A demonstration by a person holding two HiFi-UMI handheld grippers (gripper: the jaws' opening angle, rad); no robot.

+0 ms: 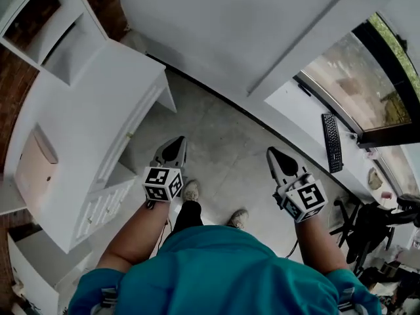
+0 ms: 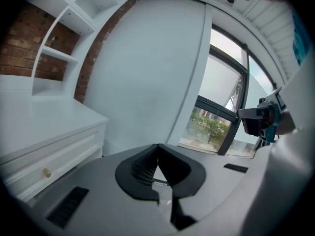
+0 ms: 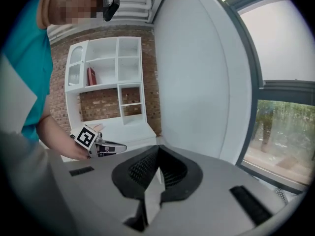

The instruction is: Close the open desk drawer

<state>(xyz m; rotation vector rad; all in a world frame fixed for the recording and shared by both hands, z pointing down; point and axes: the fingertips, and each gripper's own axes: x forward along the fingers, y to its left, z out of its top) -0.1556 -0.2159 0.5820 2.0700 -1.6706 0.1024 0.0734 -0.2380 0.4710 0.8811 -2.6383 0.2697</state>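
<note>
Drawer (image 1: 105, 202): white, at 8 o'clock in the head view. It looks pulled out from the front of the desk (image 1: 79, 123), its knobbed face proud of the desk edge with an open box behind it.
Left gripper (image 1: 176, 144): in the air at 3 o'clock of the drawer, near it but not touching. Fingers are pressed together tip to tip with nothing between them.
Right gripper (image 1: 275, 156): further toward 3 o'clock over the floor (image 1: 230, 143), well apart from the desk. Fingers are likewise pressed together and empty.
Keyboard (image 1: 331, 142): on the ledge at 3 o'clock, no part in this.
Step in hand: we judge it to be the approach, since neither gripper has contact with the drawer yet.
Doing it well: we would use the left gripper, which is nearest, and keep its fingers together as a blunt pusher. We would set them on the flat of the drawer face between the knobs, near its middle. Then we would push square to the face, roughly toward 10 o'clock, easing off as it comes flush.
Risk: an off-centre push may skew the drawer on its runners, and the tips could slide off a knob.
</note>
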